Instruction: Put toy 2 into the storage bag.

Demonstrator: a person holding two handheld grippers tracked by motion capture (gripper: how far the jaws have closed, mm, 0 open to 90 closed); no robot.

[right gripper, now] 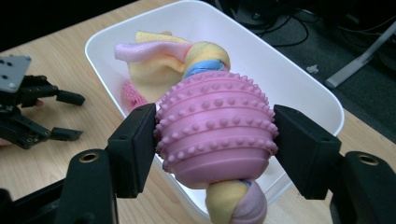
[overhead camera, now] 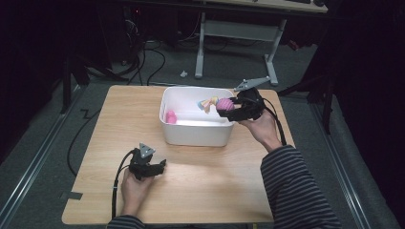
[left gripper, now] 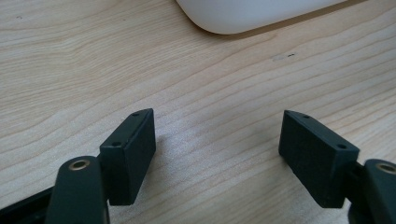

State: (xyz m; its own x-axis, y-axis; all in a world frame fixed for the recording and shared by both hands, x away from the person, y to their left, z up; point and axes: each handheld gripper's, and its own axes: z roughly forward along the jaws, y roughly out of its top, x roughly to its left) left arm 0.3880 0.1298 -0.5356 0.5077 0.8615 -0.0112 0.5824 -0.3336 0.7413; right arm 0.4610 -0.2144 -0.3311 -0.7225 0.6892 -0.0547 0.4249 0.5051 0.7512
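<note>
The knobbly pink toy (right gripper: 215, 130), threaded on a pastel rope, is clamped in my right tongs (right gripper: 215, 140) above the right rim of the white tub (right gripper: 299, 74). Its rope axis runs toward the tub's inside. My left tongs (left gripper: 217, 154) rest apart, empty, on the worktop (left gripper: 93, 56), farther off.

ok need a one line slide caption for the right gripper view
Right gripper clamps a pink studded ball toy with pastel rope ends above the white bin.
</note>
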